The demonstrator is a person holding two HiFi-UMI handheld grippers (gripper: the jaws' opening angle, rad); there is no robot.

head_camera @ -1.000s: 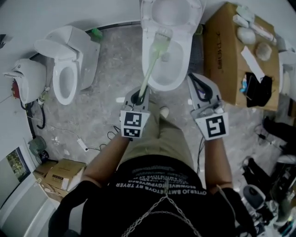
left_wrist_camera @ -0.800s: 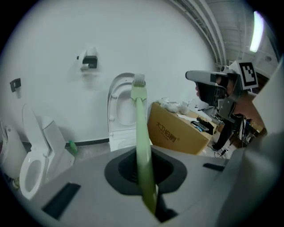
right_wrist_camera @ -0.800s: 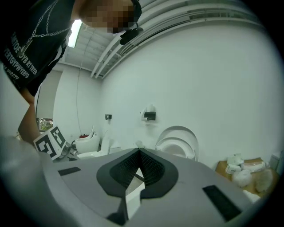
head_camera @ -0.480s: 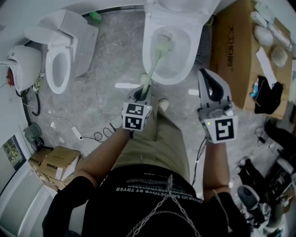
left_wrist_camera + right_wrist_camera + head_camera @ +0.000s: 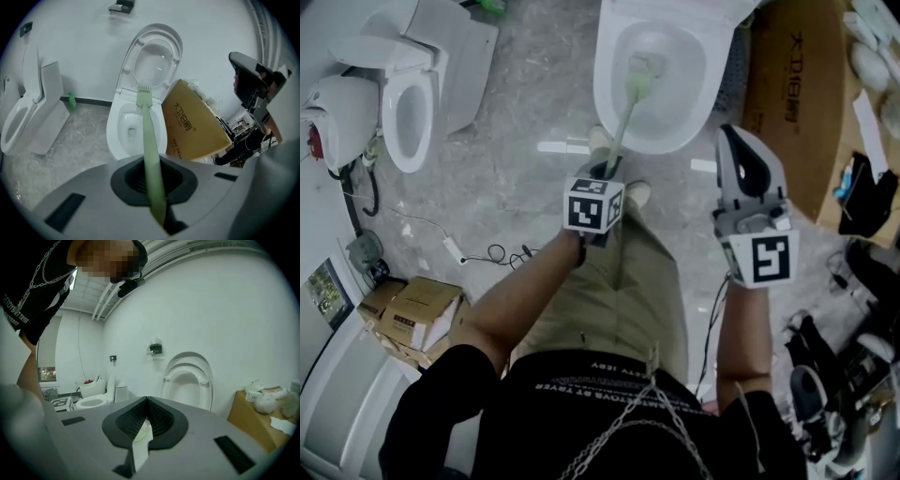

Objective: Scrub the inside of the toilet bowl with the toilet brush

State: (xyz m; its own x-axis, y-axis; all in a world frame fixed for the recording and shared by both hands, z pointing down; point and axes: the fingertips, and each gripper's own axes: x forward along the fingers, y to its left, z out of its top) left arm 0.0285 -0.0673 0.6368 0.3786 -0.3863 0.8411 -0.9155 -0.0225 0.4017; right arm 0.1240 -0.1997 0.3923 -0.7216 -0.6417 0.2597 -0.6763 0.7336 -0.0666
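A white toilet bowl [image 5: 614,103] with its lid raised stands at the top middle of the head view. My left gripper [image 5: 606,172] is shut on the pale green toilet brush handle [image 5: 621,127]. The brush head [image 5: 645,68] reaches down inside the bowl near its back wall. In the left gripper view the handle [image 5: 150,140] runs out from between the jaws to the brush head [image 5: 143,93] over the toilet bowl [image 5: 116,133]. My right gripper [image 5: 734,133] hangs shut and empty beside the bowl's right rim. The right gripper [image 5: 146,401] faces the raised lid [image 5: 190,378].
A large cardboard box [image 5: 792,103] with loose items on top stands right of the toilet. A second toilet [image 5: 408,89] sits at the left, with a cable [image 5: 483,251] and small cardboard boxes [image 5: 408,314] on the grey floor. The person's shoes [image 5: 633,192] stand in front of the bowl.
The brush head has gone from the back rim near the lid down into the bowl. Both grippers have come closer to the toilet; the right one stays shut beside it.
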